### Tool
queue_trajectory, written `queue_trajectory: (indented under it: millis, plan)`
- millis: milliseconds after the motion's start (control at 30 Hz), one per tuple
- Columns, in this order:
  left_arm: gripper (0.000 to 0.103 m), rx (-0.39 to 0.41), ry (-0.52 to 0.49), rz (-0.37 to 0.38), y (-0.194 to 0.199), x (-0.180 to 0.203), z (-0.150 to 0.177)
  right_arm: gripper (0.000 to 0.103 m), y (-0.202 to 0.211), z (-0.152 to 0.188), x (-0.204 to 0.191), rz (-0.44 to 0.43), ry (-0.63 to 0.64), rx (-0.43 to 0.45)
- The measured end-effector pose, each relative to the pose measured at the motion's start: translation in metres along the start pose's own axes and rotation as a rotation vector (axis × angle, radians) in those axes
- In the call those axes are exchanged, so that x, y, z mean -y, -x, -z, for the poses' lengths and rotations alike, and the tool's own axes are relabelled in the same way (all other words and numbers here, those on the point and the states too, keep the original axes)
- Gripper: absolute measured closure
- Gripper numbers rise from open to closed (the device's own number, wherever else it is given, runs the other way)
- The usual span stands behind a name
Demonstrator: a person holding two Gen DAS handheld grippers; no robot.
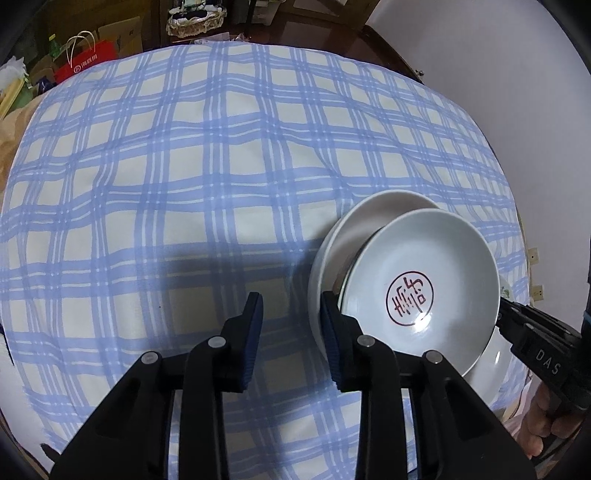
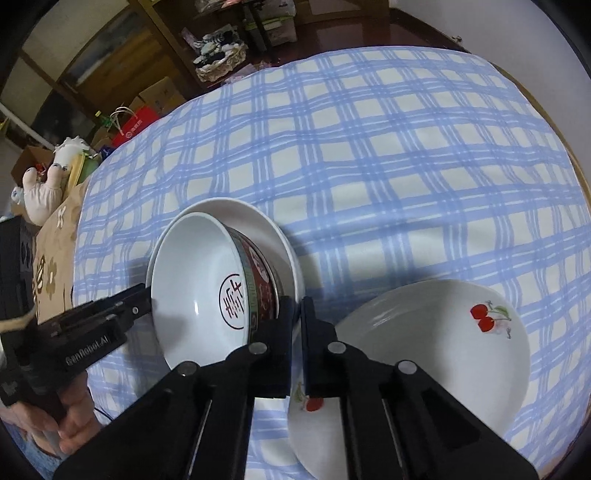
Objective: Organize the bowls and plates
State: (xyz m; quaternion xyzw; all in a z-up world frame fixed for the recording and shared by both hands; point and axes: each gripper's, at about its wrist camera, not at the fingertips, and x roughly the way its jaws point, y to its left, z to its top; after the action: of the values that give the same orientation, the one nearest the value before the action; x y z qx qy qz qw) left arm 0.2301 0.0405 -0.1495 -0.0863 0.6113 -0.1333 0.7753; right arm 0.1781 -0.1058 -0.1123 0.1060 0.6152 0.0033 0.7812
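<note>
A white bowl with a red seal inside (image 1: 424, 258) (image 2: 192, 280) and a red patterned outside leans on its side in a deeper white dish (image 1: 369, 218) (image 2: 251, 214) on the checked cloth. My left gripper (image 1: 291, 328) (image 2: 146, 295) is open, with only cloth between its fingers; its right finger touches the stack's rim. My right gripper (image 2: 297, 325) (image 1: 506, 314) is shut at the stack's other side, and the white dish's rim runs into the thin slit between its pads. A cherry-printed plate (image 2: 443, 350) (image 1: 491, 358) lies under and beside it.
The blue checked tablecloth (image 1: 184, 166) (image 2: 406, 147) covers a round dark table. At the far edge stands a wicker basket (image 1: 195, 18) (image 2: 221, 62). Boxes and a red bag (image 1: 85, 59) crowd the floor beyond, and a stuffed toy (image 2: 40, 192) sits left. A white wall lies right.
</note>
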Motion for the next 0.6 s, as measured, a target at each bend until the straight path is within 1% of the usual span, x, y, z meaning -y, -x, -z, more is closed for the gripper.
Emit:
queue_trajectory:
  millis: [67,167,233,300,467,533,600]
  plan:
    - [0.078,0.0,0.012,0.01,-0.002,0.001,-0.001,0.097,-0.001,-0.002,0.0,0.0,-0.015,-0.006]
    - [0.085,-0.002,0.012,0.019,-0.003,0.003,0.0,0.096,-0.002,-0.001,0.001,0.0,-0.016,-0.003]
    - [0.093,0.002,0.004,0.02,-0.002,0.006,0.0,0.096,-0.002,-0.001,0.002,0.002,-0.018,-0.003]
    - [0.098,0.007,-0.006,0.021,-0.003,0.011,0.001,0.096,-0.002,-0.001,0.002,-0.002,-0.029,-0.005]
    - [0.099,0.019,0.007,0.012,-0.004,0.012,0.001,0.095,-0.002,0.0,0.003,-0.004,-0.024,0.002]
    - [0.099,0.019,0.009,0.009,-0.004,0.012,0.002,0.095,-0.002,0.0,0.003,-0.007,-0.045,0.011]
    - [0.099,0.021,-0.02,-0.01,-0.004,0.016,0.002,0.095,-0.002,0.001,0.005,-0.014,-0.063,0.016]
